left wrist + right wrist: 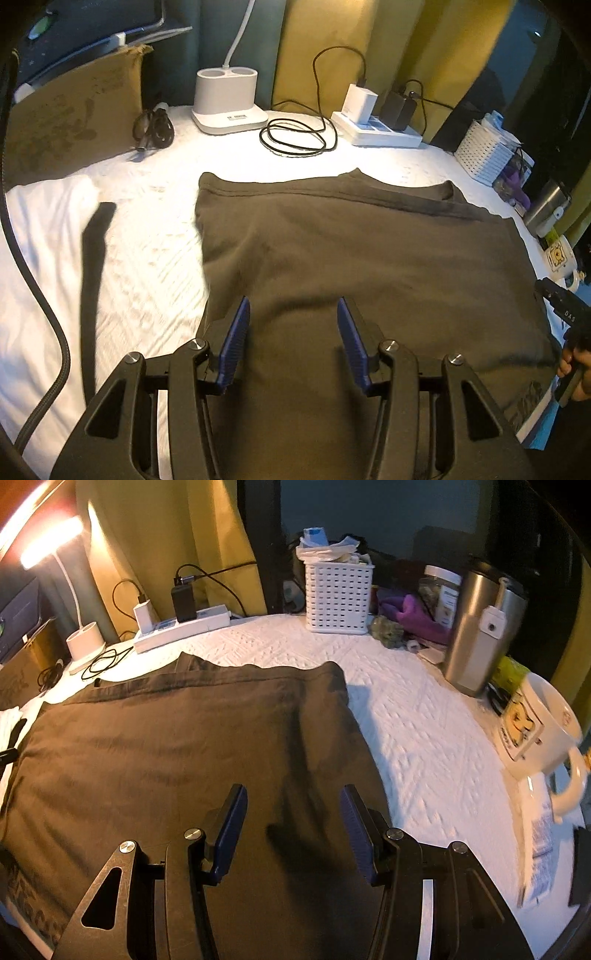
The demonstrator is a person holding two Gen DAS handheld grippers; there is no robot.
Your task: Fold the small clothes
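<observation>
A dark olive-brown garment [351,258] lies flat on the white quilted table [147,240], folded into a rough rectangle with a hem band along its far edge. It also shows in the right wrist view [177,746]. My left gripper [293,306] is open and empty, held above the garment's near left part. My right gripper [293,794] is open and empty, held above the garment's near right part. The right gripper's black body [565,310] and the holding hand show at the right edge of the left wrist view.
At the back stand a white lamp base [227,99], a coiled black cable [295,136] and a power strip with chargers [376,129]. On the right are a white basket [338,594], a steel tumbler [480,627] and a white mug [543,727]. A white cloth [44,229] lies left.
</observation>
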